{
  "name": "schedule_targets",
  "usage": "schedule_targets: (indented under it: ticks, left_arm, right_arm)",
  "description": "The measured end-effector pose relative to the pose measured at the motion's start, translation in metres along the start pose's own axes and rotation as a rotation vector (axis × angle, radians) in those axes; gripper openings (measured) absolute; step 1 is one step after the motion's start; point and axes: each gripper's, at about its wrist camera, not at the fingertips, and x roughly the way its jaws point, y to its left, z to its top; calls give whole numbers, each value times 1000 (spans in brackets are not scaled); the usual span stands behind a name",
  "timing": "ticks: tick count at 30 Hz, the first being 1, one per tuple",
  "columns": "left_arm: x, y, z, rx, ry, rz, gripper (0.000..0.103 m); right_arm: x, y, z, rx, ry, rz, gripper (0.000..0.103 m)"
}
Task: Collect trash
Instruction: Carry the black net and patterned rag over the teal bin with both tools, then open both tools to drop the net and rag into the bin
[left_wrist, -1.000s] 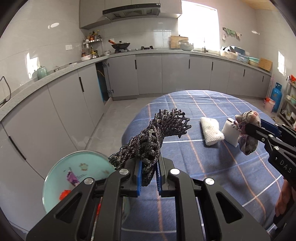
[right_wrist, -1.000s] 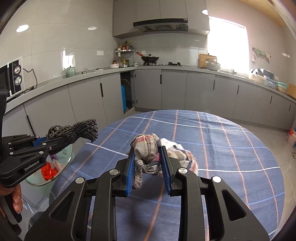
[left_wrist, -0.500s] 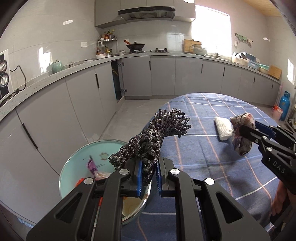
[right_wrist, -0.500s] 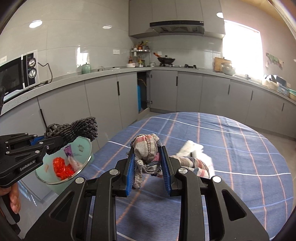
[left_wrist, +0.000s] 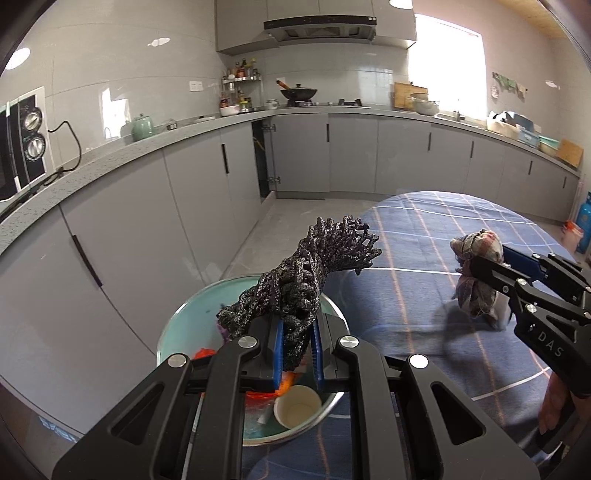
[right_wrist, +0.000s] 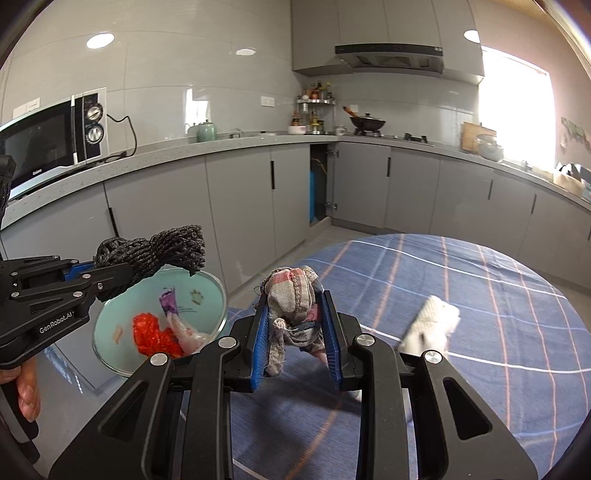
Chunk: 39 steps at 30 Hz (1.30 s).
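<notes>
Daylight is pouring through the window (left_wrist: 448, 70) at the upper right, blowing it out to pure white. Ceiling lamps are glaring off the glossy wall tiles (right_wrist: 99, 40). The fisheye is bending the countertop (left_wrist: 110, 155) into a curve, black vignette is crowding the corners, and the white cloth (right_wrist: 430, 325) is smearing with motion blur.

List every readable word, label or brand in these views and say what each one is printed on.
"DAS": on the body of the right gripper, left wrist view; any further letters are hidden.
"GenRobot.AI": on the body of the left gripper, right wrist view.
Microwave brand mark: too small to read.
Spice bottles: labels too small.
</notes>
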Motion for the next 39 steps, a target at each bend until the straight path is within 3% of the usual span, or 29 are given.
schedule_targets:
  ticks: [20, 32, 35, 39]
  left_arm:
    - [-1, 43, -2, -8, 18, 113, 13]
    - [1, 64, -1, -51, 26, 142, 14]
    - [3, 67, -2, -61, 31, 150, 23]
    - [5, 68, -4, -58, 36, 164, 54]
  right_arm:
    - [24, 50, 23, -69, -15, 119, 28]
    - [42, 87, 42, -123, -8, 201, 31]
    - [44, 90, 41, -124, -21, 200, 45]
    - [46, 86, 40, -100, -22, 192, 57]
